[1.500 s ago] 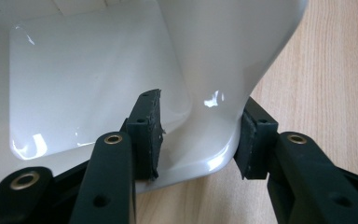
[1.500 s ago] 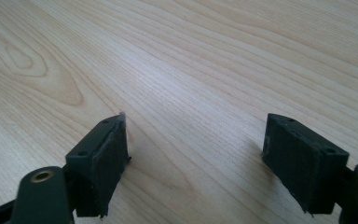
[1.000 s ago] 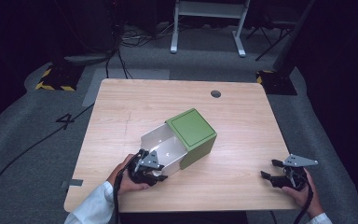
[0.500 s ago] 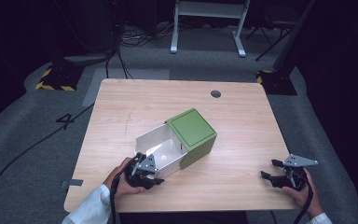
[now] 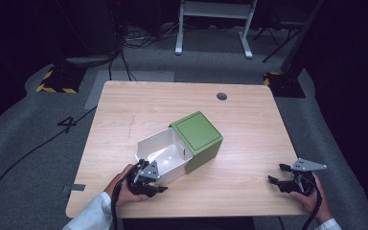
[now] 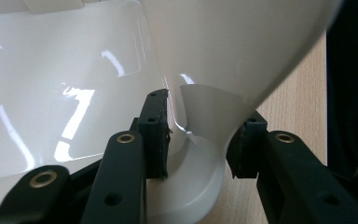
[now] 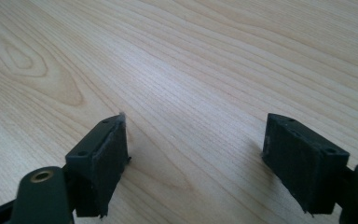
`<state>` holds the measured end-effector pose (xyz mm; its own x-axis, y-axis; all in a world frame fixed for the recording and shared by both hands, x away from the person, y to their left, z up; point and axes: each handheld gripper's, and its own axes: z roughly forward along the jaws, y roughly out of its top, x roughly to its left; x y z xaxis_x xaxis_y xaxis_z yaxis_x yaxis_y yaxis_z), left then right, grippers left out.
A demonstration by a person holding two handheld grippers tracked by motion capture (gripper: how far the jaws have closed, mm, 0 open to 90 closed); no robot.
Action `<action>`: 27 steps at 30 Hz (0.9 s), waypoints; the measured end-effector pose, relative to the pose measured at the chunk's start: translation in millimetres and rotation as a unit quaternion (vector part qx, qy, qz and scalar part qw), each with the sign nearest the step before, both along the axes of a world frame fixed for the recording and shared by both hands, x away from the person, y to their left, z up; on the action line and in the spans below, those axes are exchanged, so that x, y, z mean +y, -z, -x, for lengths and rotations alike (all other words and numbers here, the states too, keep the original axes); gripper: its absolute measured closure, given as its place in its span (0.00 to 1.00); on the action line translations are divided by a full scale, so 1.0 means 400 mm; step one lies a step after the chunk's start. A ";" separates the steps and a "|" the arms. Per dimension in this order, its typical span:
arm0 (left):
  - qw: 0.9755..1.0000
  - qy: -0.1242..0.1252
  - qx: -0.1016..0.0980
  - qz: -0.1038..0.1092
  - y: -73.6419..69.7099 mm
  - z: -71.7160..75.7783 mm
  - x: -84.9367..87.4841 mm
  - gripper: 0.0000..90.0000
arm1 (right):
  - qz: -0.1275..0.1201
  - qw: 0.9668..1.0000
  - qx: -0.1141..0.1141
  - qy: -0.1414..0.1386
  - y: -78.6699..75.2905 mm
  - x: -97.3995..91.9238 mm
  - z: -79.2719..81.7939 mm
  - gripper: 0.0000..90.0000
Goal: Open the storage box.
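A green box sleeve lies near the middle of the wooden table. A glossy white drawer sticks out of it toward the person's side and has nothing inside. My left gripper is at the drawer's near corner. In the left gripper view my left gripper straddles the drawer, one jaw inside the wall and one outside, shut on it. My right gripper rests low at the table's near right, far from the box. In the right gripper view my right gripper stands open over bare wood.
A round cable hole sits near the table's far edge. Beyond the table, grey floor carries cables, a white stand and a hazard-striped base. Bare tabletop lies between the box and my right gripper.
The white drawer has slid a little farther out of the green sleeve, toward the near left, with my left gripper on it. The right gripper has stayed where it was.
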<state>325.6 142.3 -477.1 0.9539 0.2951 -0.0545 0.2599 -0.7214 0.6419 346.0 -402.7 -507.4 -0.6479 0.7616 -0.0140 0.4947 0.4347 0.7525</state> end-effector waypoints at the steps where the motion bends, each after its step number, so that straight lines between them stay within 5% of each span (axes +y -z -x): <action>1: 1.000 0.001 0.001 0.001 0.000 0.001 0.002 0.71 | 0.000 1.000 0.000 0.000 0.000 0.000 0.000 0.24; 6: 1.000 -0.010 -0.006 0.016 -0.014 0.005 0.011 0.63 | 0.000 1.000 0.000 0.000 0.000 0.000 0.000 0.24; 16: 0.995 -0.057 -0.052 0.060 -0.075 0.020 0.032 0.27 | 0.000 1.000 0.000 0.000 0.000 0.000 0.000 0.24; 22: 0.992 -0.082 -0.076 0.061 -0.099 0.037 0.063 0.22 | 0.000 1.000 0.000 0.000 0.000 0.000 0.000 0.24; 27: 0.986 -0.111 -0.107 0.063 -0.119 0.051 0.099 0.22 | 0.000 1.000 0.000 0.000 0.000 0.000 0.000 0.24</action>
<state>305.0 181.9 -429.6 0.8603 0.5015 0.0914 0.2508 -0.5725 0.7806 346.0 -402.8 -507.3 -0.6475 0.7620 -0.0142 0.4952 0.4348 0.7522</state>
